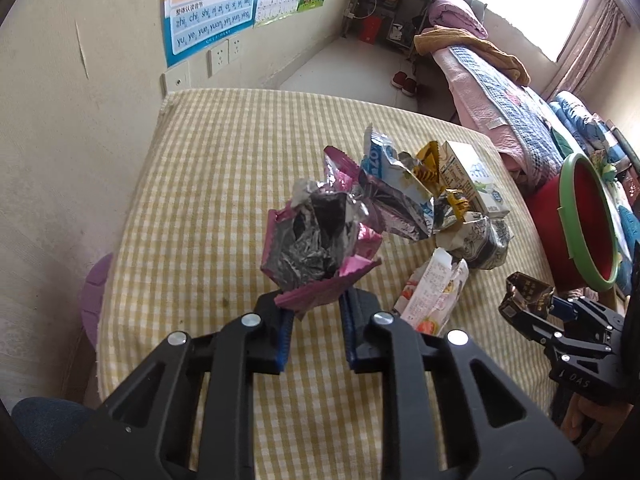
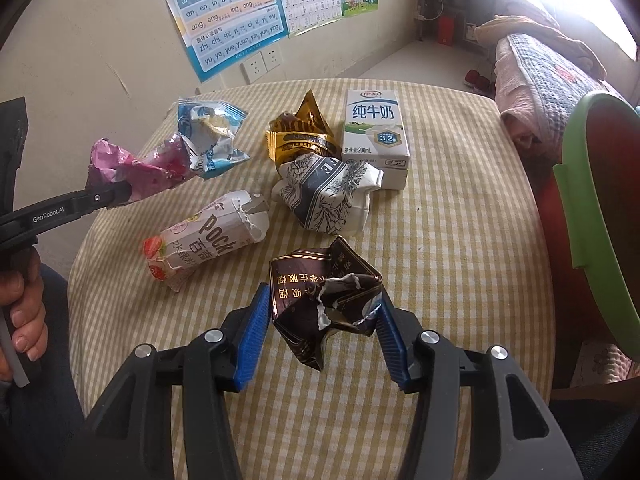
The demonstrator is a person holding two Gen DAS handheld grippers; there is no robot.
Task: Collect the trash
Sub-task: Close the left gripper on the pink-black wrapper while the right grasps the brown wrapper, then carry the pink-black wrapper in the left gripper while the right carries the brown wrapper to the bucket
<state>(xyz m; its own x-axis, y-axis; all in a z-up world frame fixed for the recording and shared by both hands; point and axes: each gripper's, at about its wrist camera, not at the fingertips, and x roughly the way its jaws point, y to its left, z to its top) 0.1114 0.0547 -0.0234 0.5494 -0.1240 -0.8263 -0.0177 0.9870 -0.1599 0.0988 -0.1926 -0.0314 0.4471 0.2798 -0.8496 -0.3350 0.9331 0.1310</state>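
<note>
The left gripper (image 1: 316, 310) is pinching the bottom edge of a crumpled pink wrapper with a shiny silver inside (image 1: 316, 240), holding it up above the yellow-and-white checked tablecloth (image 1: 208, 184). The right gripper (image 2: 322, 322) is squeezing a crushed dark brown box with gold writing (image 2: 324, 300) between its two blue pads (image 2: 252, 340), one pad on each side.

The left camera is showing the silver inside of the pink wrapper; the right camera is showing only its pink outside, sticking out past the left gripper's black finger. The right camera is also showing a hand (image 2: 20, 312) wrapped around the left handle.

Five pieces are lying on the cloth beyond the fingers: one torn white snack box with strawberries (image 2: 204, 240), one crumpled white-and-grey flowered paper carton (image 2: 328, 196), one gold and brown foil wrapper (image 2: 300, 136), one blue and white wrapper (image 2: 212, 136), and one upright white milk carton with blue letters (image 2: 374, 132). The flowered carton is touching the milk carton.

One red bin with a green rim (image 1: 588, 220) is standing just beside the table on the right.
</note>
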